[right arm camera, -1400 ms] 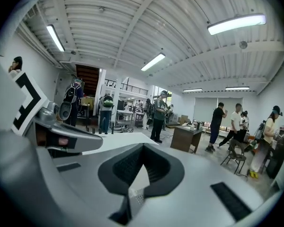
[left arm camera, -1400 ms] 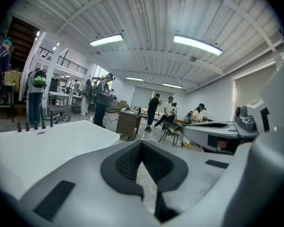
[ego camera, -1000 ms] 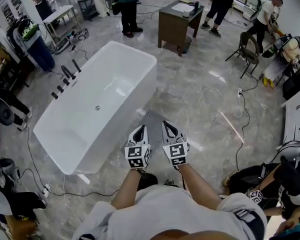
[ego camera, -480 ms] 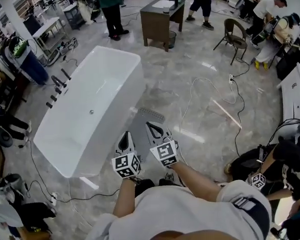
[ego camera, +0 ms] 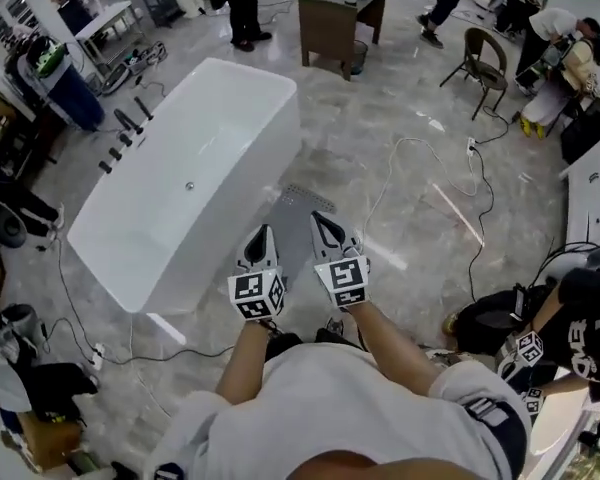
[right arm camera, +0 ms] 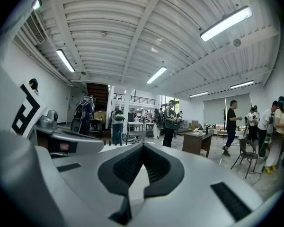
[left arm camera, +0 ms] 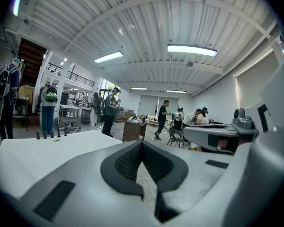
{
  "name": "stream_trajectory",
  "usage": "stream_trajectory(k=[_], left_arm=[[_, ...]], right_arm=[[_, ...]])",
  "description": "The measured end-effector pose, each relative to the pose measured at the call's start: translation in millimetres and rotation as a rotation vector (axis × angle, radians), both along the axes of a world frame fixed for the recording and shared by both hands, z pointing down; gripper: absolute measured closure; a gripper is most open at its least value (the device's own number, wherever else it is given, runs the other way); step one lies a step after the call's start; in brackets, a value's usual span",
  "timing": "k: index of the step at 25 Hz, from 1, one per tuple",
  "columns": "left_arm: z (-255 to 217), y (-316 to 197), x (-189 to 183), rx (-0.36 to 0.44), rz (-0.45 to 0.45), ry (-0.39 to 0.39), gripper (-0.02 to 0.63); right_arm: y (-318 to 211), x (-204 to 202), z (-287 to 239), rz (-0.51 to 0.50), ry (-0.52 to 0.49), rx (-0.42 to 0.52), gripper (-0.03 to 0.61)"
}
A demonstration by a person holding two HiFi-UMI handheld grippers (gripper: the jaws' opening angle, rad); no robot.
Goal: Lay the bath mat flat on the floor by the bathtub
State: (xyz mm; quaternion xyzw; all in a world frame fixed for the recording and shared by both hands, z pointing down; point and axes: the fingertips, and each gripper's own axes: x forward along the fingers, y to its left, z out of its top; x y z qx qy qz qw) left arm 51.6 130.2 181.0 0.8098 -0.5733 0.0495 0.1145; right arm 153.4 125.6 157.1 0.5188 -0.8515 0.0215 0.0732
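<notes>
Bath mat (ego camera: 294,218) is a thin grey rectangle beside the white bathtub (ego camera: 265,168).

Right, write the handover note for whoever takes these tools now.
Left tool: shut. Right tool: shut. They sit side by side over the mat's near end. Whether they pinch it isn't clear.
Mat: grey, running out ahead of the tools beside the tub, along its long wall.
Done: the mat is at the tub.
Left: get it fully flat on the floor, release if held, check for folds.
</notes>
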Motion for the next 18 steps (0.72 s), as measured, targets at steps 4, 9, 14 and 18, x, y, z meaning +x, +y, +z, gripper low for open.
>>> stream_trajectory(k=[4,9,14,18], left_arm=[[-17,-6,-32,0.028,0.022,0.004,0.601],[-13,-1,-36,0.034,0.038,0.028,0.601],[-18,-1,-24,0.049,0.087,0.038,0.601],[-26,-12,-59,0.067,0.07,0.036,0.601]], right_arm=[[-3,-41,-11,-0.003,0.014,0.011,0.572],[6,-52,-9,-0.006,0.027,0.015,0.572],[11,-42,-13,0.037,0.035,0.024,0.572],[-2,-78,-21,0.02,0.026,0.037,0.572]])
